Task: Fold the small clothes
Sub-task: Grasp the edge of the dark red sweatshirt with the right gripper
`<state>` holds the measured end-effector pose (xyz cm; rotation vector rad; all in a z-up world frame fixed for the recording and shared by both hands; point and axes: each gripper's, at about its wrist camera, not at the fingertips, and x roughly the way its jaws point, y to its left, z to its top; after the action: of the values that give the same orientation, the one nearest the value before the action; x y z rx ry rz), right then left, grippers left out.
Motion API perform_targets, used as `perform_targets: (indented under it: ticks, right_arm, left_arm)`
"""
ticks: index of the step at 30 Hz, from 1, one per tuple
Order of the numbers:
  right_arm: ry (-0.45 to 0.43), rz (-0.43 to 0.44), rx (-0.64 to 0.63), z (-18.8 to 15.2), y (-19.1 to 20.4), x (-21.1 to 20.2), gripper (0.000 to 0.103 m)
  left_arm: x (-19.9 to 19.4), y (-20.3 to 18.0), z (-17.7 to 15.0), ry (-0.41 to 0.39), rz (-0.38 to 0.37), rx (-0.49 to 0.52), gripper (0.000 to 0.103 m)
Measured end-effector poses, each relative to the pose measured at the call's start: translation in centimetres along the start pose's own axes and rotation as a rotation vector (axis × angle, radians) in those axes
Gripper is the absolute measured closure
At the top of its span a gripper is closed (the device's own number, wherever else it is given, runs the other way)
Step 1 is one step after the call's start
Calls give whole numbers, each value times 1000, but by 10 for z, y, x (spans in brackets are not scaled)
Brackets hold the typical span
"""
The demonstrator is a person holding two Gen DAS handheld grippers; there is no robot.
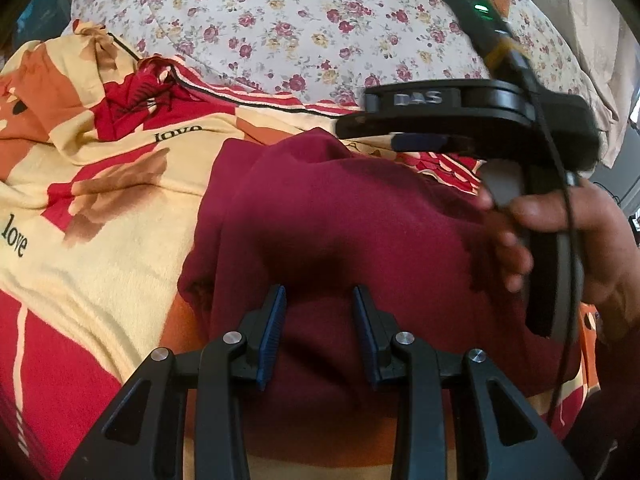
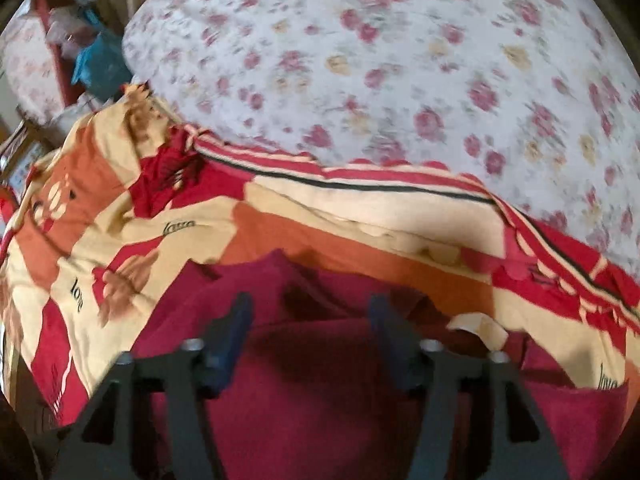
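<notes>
Below both grippers lies the maroon garment [image 1: 340,216], soft and wrinkled, on a fleecy patterned blanket [image 1: 120,220]. Left gripper [image 1: 320,332] and right gripper [image 2: 310,340] both stand released above it. Toward 12 o'clock the flowered sheet [image 1: 280,20] offers free room.

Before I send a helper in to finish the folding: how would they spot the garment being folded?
Find the bed with the floral sheet; nearer lies a yellow, orange and red blanket printed with "love". On that blanket lies the maroon garment, partly folded, below both claws. It is the only plain, unpatterned cloth there, darker than the blanket's bright red patches.
</notes>
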<state>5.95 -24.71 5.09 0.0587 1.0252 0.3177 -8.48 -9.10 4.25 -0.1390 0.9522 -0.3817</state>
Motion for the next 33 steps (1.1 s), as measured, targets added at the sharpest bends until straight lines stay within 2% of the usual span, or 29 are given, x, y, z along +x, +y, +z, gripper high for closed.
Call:
perform_targets:
  ticks: [4,6,7,8,9,14,18,21,23,25,29,33]
  right_arm:
    - [87,-17,-63,7,10,33,27]
    - [90,3,-75,6,12,39,32]
    - [79,17,-84,6,14,39,55]
    - [65,7,-109,8,18,37,88]
    - [57,-6,-126,9,21,36,94]
    - [15,-67,-149,15,33,43,94]
    - [18,-71,-126,17,35,53,94]
    - [2,-71,-96,16,27,43,84]
    - [-13,-56,-50,16,17,27,69]
    - [-43,-29,-24,11,6,4,62]
    - [-36,-73,-38,-13,-13,-28,61]
    - [-14,-143,-12,-40,-35,-41,61]
  left_arm:
    - [0,0,-1,-1,0,5,89]
    - [0,0,-1,-1,-2,9,89]
    - [0,1,-1,0,-5,9,89]
    - [0,1,-1,2,-7,7,89]
    - [0,2,-1,4,-10,5,89]
    - [0,2,-1,6,-14,0,89]
    - [0,1,-1,3,-8,4,89]
    - [0,1,-2,2,-7,7,89]
    - [0,1,-2,3,-8,7,89]
    - [-1,1,-2,3,-11,5,89]
    - [-1,0,-2,3,-7,5,89]
    - [-1,1,-2,-3,-4,7,89]
